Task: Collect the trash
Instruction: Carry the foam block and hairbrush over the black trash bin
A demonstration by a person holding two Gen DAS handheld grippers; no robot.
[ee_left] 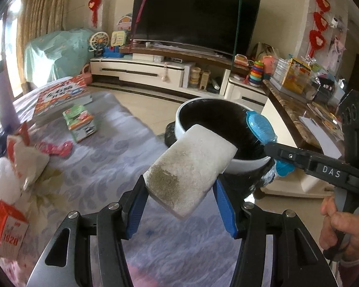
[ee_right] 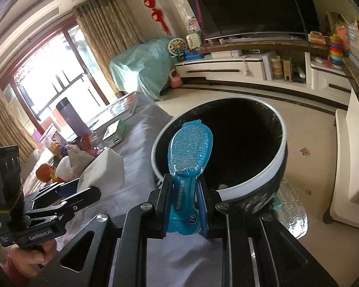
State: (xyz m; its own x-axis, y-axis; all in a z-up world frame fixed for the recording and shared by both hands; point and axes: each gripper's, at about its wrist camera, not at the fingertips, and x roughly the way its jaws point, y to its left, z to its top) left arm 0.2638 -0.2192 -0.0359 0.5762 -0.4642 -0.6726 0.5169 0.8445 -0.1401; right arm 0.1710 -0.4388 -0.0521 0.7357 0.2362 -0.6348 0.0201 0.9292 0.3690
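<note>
Left-wrist view: left claw (ee_left: pixel 179 191) grasps foam block (ee_left: pixel 191 169), right claw (ee_right: pixel 183 205) clenches blue packet (ee_right: pixel 189 157); both tips overhang bin (ee_left: pixel 249 163) rim.

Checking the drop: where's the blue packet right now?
Clamped in the right claw, the blue packet hangs over the bin's near rim.
</note>
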